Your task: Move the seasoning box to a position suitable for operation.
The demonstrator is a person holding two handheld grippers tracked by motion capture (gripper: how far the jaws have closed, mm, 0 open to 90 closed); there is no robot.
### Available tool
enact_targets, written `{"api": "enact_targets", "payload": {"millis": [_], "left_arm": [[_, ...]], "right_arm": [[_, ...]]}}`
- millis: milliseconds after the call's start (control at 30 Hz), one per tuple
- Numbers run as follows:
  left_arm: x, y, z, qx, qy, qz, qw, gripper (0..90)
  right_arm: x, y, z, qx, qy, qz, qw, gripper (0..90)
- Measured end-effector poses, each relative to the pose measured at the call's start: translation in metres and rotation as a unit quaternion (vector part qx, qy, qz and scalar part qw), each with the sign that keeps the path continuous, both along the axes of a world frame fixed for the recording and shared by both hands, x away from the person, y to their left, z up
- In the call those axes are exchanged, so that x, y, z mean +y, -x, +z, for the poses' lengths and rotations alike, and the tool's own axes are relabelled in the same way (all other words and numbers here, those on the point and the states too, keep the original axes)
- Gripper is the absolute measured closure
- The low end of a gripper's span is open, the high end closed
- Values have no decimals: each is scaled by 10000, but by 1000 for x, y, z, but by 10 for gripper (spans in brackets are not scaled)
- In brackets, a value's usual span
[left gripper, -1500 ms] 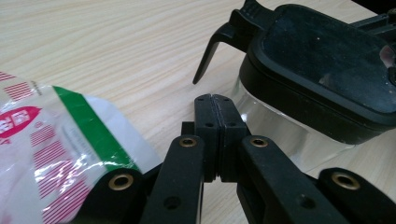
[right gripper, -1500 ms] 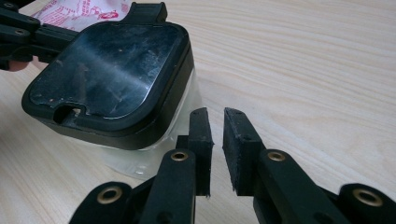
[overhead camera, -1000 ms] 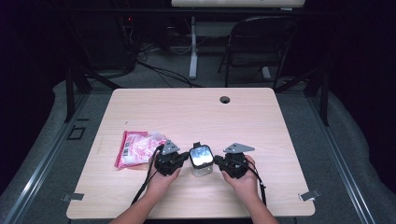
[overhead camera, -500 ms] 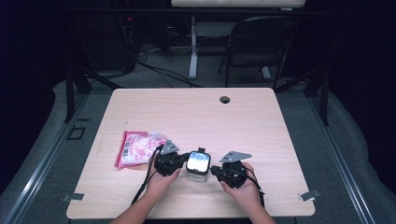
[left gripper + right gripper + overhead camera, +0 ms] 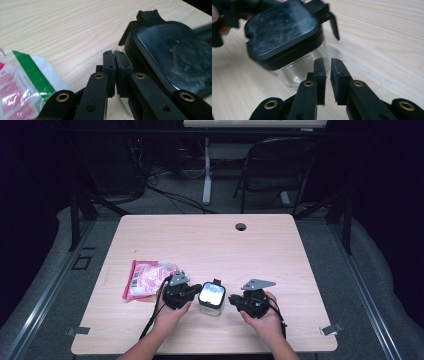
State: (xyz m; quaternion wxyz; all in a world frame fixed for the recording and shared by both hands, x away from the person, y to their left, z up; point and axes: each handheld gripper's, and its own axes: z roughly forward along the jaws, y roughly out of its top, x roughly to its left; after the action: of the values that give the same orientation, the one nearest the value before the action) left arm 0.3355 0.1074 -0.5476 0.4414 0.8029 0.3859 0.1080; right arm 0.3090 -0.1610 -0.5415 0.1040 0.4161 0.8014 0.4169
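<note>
A small clear glass jar (image 5: 212, 296) with a black flip lid stands near the table's front edge, between my two grippers. My left gripper (image 5: 195, 291) lies at its left. In the left gripper view that gripper (image 5: 115, 53) is shut with its pads pressed together and nothing between them, right beside the lid (image 5: 170, 55). My right gripper (image 5: 234, 300) rests a little to the right of the jar. Its jaws (image 5: 328, 61) stand a narrow gap apart with nothing in them, just short of the glass (image 5: 297, 72).
A pink and white plastic packet (image 5: 145, 279) lies left of the left gripper on the light wooden table (image 5: 210, 240), and its green-striped edge (image 5: 20, 82) is close by the left jaws. A cable hole (image 5: 241, 226) sits at the back, with a folding chair (image 5: 280, 165) beyond.
The jar has slid a little toward the person. My right gripper came in against the jar, then backed off to the right. The left gripper has stayed beside the jar.
</note>
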Motion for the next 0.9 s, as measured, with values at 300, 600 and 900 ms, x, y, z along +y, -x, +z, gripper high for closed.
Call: {"api": "enact_targets", "payload": {"millis": [300, 600, 900], "left_arm": [[16, 25, 4, -14, -113, 14, 9999, 881], [20, 45, 3, 122, -114, -77, 9998, 893], [7, 61, 0, 161, -214, -302, 9992, 890]], "right_arm": [[-1, -19, 5, -132, -141, -102, 9998, 837], [8, -37, 6, -72, -189, 10, 9998, 836], [12, -46, 3, 151, -264, 124, 9995, 828]]}}
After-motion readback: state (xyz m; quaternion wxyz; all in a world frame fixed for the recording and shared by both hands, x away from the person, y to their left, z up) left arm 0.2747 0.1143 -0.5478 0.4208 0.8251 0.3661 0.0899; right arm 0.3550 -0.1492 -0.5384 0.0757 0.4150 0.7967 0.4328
